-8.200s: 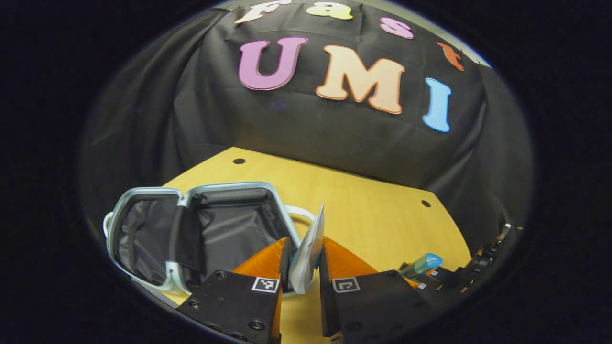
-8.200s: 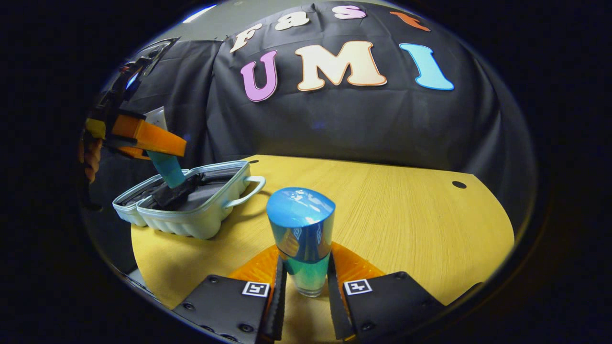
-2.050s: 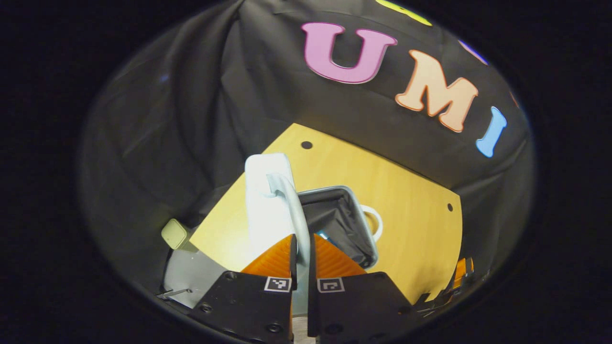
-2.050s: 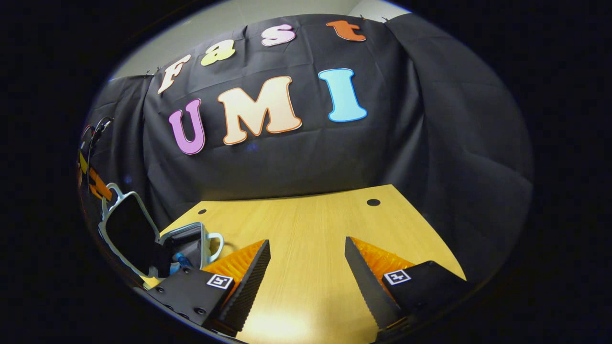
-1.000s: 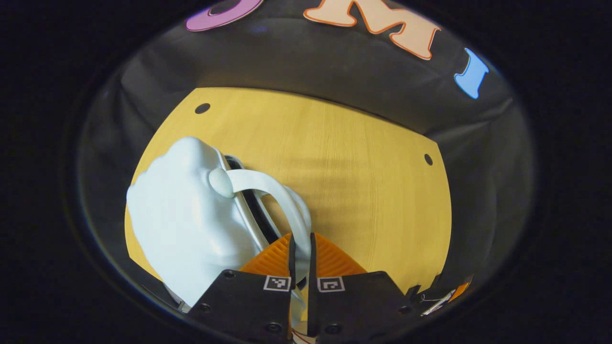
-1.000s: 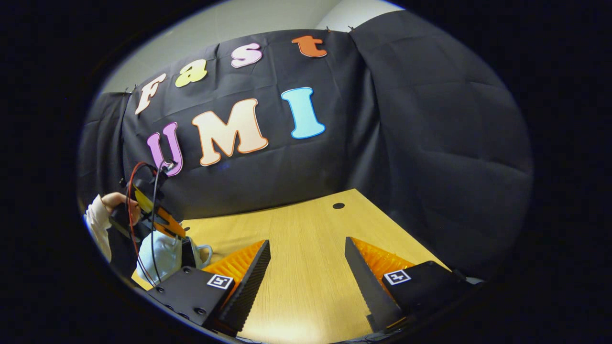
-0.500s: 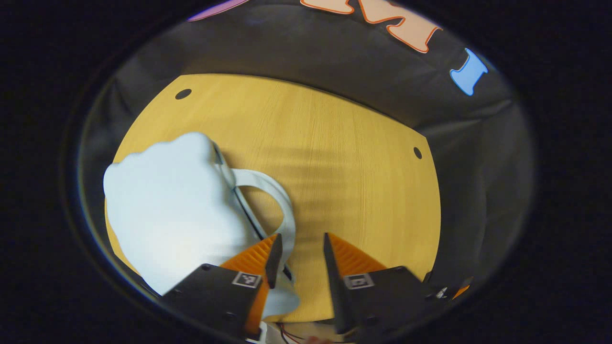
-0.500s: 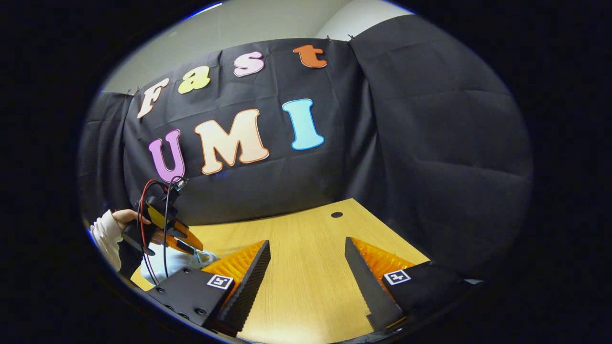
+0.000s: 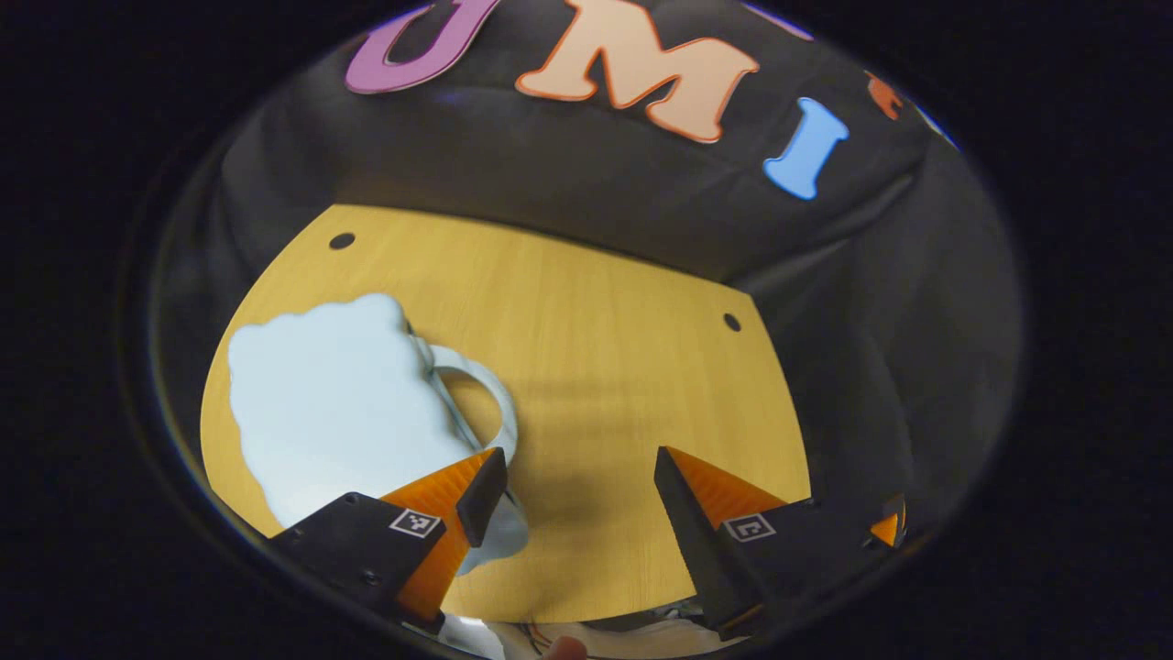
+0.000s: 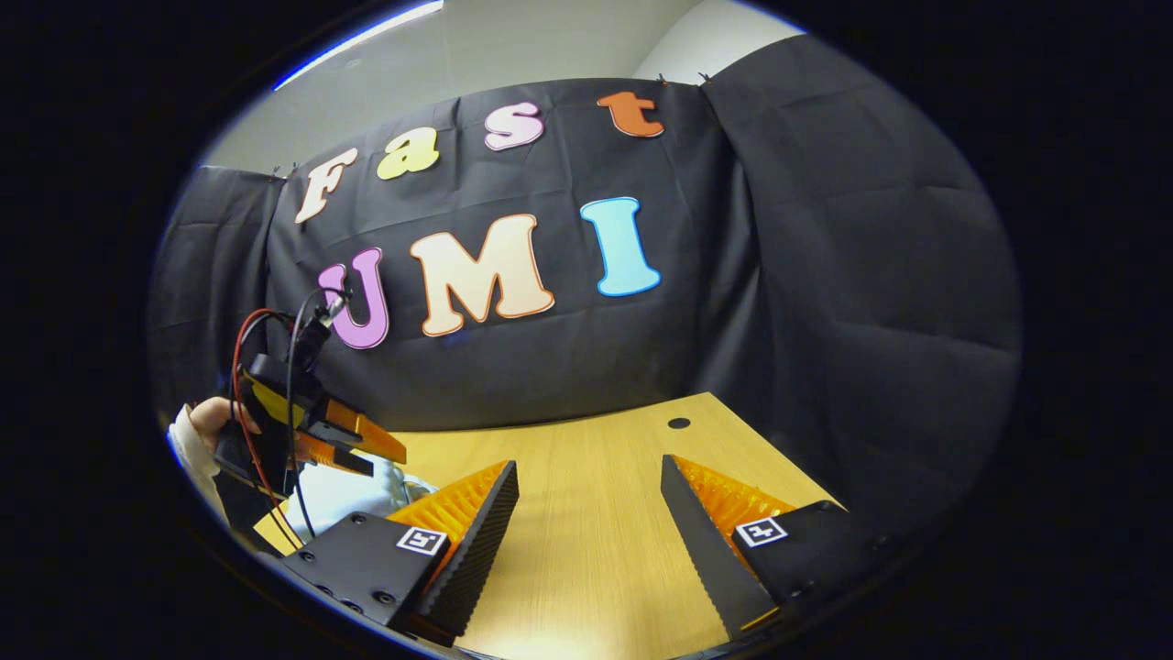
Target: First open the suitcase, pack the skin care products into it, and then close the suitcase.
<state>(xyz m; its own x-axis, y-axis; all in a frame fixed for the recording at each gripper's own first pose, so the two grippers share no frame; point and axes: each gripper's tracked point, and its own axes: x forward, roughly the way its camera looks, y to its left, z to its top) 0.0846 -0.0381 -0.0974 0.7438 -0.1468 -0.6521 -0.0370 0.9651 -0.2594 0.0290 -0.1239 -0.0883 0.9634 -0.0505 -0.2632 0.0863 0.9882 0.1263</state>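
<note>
The pale blue suitcase (image 9: 339, 403) lies closed and flat on the wooden table (image 9: 623, 367), its looped handle (image 9: 481, 385) pointing toward the table's middle. What is inside it is hidden. My left gripper (image 9: 577, 458) hovers open just above the handle end, with nothing between its fingers. The right gripper view catches the suitcase (image 10: 344, 490) at the far left, with the left gripper (image 10: 380, 458) above it. My right gripper (image 10: 587, 465) stands open over bare table, well to the right of the case.
A hand (image 10: 206, 417) in a white sleeve holds the left gripper, with red and black cables trailing from it. The tabletop (image 10: 596, 550) has small round holes near its far corners. Black cloth walls close in behind and to the right.
The left gripper swung the lid down by the handle until the case lay shut, then let go, opened and rose. The right gripper stayed open and barely moved.
</note>
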